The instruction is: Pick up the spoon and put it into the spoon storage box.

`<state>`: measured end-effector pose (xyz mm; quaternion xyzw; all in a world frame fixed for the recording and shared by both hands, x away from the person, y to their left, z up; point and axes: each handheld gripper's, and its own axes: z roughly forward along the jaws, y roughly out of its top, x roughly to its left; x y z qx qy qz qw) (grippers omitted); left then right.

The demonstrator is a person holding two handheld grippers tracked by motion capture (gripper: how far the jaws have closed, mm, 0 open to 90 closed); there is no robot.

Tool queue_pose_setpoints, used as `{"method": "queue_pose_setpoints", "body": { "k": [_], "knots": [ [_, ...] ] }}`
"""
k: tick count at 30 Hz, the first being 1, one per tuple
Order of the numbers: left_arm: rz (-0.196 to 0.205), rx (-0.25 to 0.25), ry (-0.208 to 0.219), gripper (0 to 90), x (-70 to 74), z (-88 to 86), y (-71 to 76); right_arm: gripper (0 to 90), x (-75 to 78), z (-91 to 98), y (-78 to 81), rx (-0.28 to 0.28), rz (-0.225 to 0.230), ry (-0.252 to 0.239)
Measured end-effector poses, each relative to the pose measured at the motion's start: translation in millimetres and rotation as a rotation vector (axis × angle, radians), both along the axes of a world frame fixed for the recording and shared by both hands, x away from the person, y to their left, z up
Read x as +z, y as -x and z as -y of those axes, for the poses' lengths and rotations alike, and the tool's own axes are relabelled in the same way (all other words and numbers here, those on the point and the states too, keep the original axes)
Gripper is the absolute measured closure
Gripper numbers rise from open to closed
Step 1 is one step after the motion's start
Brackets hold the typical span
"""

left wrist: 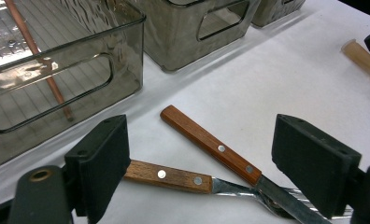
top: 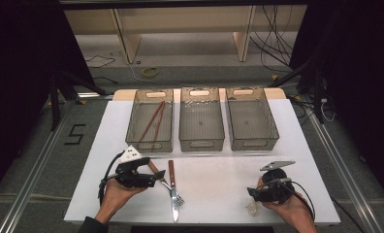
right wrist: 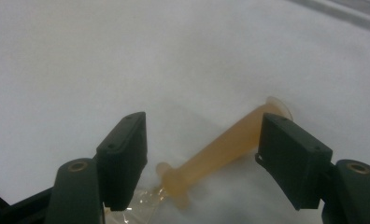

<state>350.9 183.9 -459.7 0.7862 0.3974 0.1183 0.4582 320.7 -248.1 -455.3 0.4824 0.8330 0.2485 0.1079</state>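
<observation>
A wooden-handled knife (left wrist: 211, 145) and a wooden-handled fork (left wrist: 169, 175) are lying crossed on the white table (top: 214, 179), near its front edge and left of centre, their metal ends overlapping at the near side. In the left gripper view both handles are sitting between the wide-spread jaws of the left gripper (left wrist: 199, 161), which is hovering just over them; the fork handle is running close beside the left pad, though whether it is touching cannot be told. In the high view the left gripper (top: 153, 178) is sitting in the person's left hand (top: 113, 196), just left of the cutlery.

Far off to the right, the right gripper (right wrist: 202, 154) is standing with its jaws spread wide on either side of an amber plastic piece (right wrist: 220, 149) with a flared end, which is lying on the table at the near right and is not being pinched. A bit of clear wrapper (right wrist: 143, 203) is lying at its near end.

Along the far side of the table three smoky clear bins are standing in a row: the left bin (top: 134, 127) is holding a pair of brown chopsticks (top: 152, 124), next to the middle bin (top: 184, 127) and the right bin (top: 271, 126).
</observation>
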Motion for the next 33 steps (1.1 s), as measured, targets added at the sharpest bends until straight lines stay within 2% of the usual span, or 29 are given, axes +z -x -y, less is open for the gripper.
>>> {"method": "queue_pose_setpoints", "body": {
  "k": [5, 9, 15, 18, 26, 30, 33],
  "knots": [
    [-0.001, -0.004, -0.006, 18.5, -0.9, 0.0, 1.4, 35.1, -1.3, -3.1, 2.4, 0.005, -0.020, 0.005],
    [-0.005, -0.011, 0.000, 18.4, -1.6, 0.6, 1.6, 36.5, -1.4, -5.2, 3.3, 0.014, -0.020, 0.009],
    [-0.013, -0.022, -0.004, 18.5, -2.7, 2.6, 2.0, 37.9, -3.0, -7.1, 6.9, 0.002, -0.035, 0.054],
    [-0.013, -0.024, -0.006, 18.5, -3.0, 3.7, 2.5, 38.1, -2.6, -6.9, 8.4, -0.001, -0.035, 0.059],
    [-0.017, -0.036, -0.013, 18.8, -4.4, 5.4, 2.9, 36.7, -5.5, -11.9, 12.1, -0.002, -0.034, 0.149],
    [-0.019, -0.040, -0.017, 19.0, -4.6, 5.8, 2.9, 39.3, -8.0, -6.5, 11.3, -0.024, -0.052, 0.153],
    [-0.017, -0.042, -0.018, 19.2, -4.2, 5.7, 3.0, 40.2, -10.1, -0.4, 8.9, -0.030, -0.080, 0.120]
  ]
}}
